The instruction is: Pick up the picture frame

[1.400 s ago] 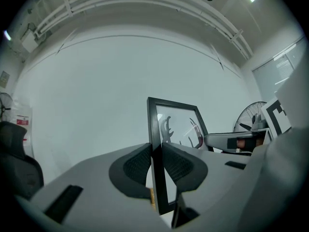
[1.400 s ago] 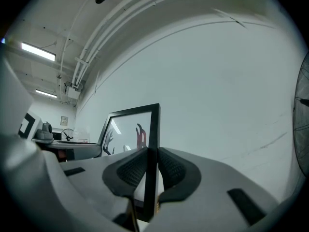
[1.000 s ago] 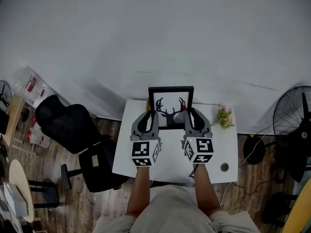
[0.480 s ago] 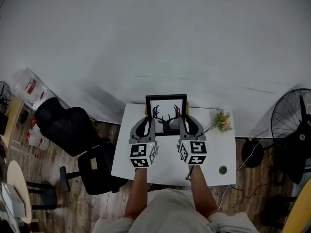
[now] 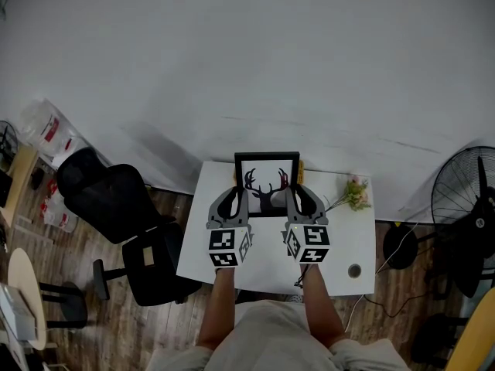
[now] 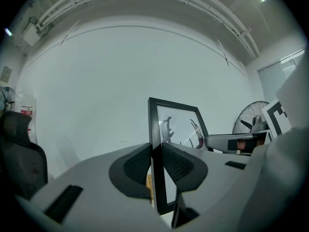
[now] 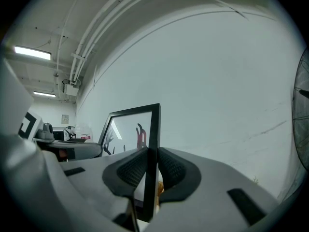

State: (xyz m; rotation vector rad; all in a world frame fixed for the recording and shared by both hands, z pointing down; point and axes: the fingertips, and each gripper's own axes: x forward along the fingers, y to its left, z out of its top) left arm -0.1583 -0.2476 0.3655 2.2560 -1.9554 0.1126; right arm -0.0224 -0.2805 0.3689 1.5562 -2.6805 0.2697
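Note:
The picture frame is black with a deer-antler print, and it stands upright over the back of the white table. My left gripper is shut on its left edge and my right gripper on its right edge. In the left gripper view the ribbed pads press the frame's side bar from both sides. In the right gripper view the pads clamp the other side bar the same way. Whether the frame's bottom edge touches the table is hidden by the grippers.
A small bunch of flowers lies at the table's back right, and a small round object sits near its front right corner. A black office chair stands left of the table, a fan to the right, and a plain wall behind.
Both grippers have come down a little with the frame held between them. The frame looks smaller and lower over the table than a second ago.

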